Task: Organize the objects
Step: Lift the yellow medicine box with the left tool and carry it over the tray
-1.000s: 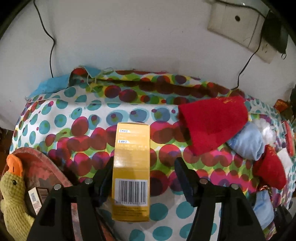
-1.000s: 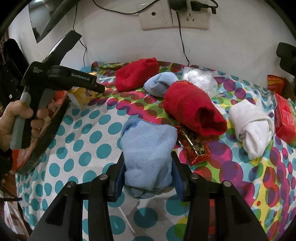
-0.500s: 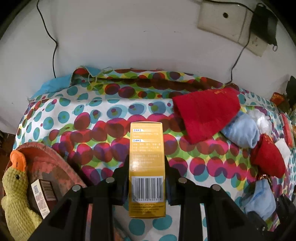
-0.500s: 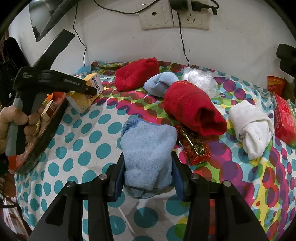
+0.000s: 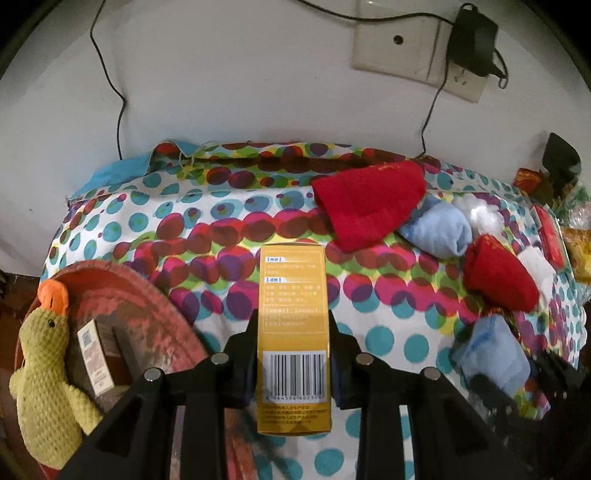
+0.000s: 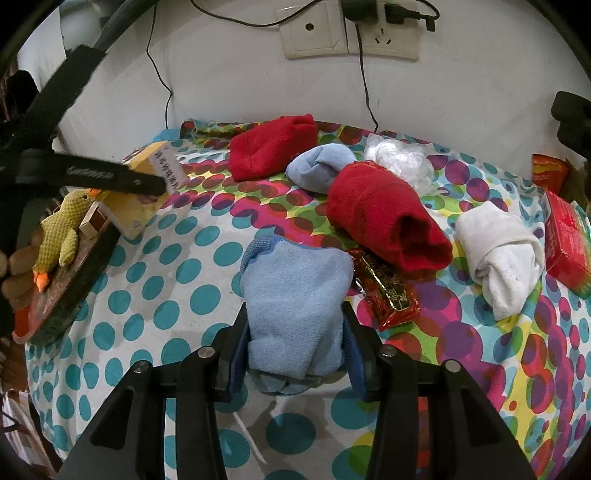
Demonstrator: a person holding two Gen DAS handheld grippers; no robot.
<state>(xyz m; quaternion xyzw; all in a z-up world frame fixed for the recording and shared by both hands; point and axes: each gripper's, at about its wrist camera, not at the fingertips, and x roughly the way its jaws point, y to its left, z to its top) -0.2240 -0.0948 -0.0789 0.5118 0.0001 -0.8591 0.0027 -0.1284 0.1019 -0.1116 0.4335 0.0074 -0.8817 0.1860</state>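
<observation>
My left gripper (image 5: 293,354) is shut on a yellow box (image 5: 293,332) with a barcode and holds it above the dotted tablecloth, beside a round reddish tray (image 5: 147,314). The tray holds a green plush duck (image 5: 40,373) and a small brown box (image 5: 96,358). My right gripper (image 6: 295,350) is shut on a light blue rolled sock (image 6: 295,295) near the table's front. In the right wrist view the left gripper (image 6: 147,182) holds the yellow box (image 6: 144,199) at the far left, over the tray's edge (image 6: 74,288).
On the cloth lie two red rolled cloths (image 6: 384,218) (image 6: 273,146), another blue sock (image 6: 319,166), a white sock (image 6: 498,251), clear plastic (image 6: 399,158), a red foil snack (image 6: 388,291) and a red box (image 6: 567,243). A wall with sockets (image 6: 347,33) and cables stands behind.
My left gripper has shut on the yellow box and lifted it, drawing back towards the tray. My right gripper holds still with the blue sock.
</observation>
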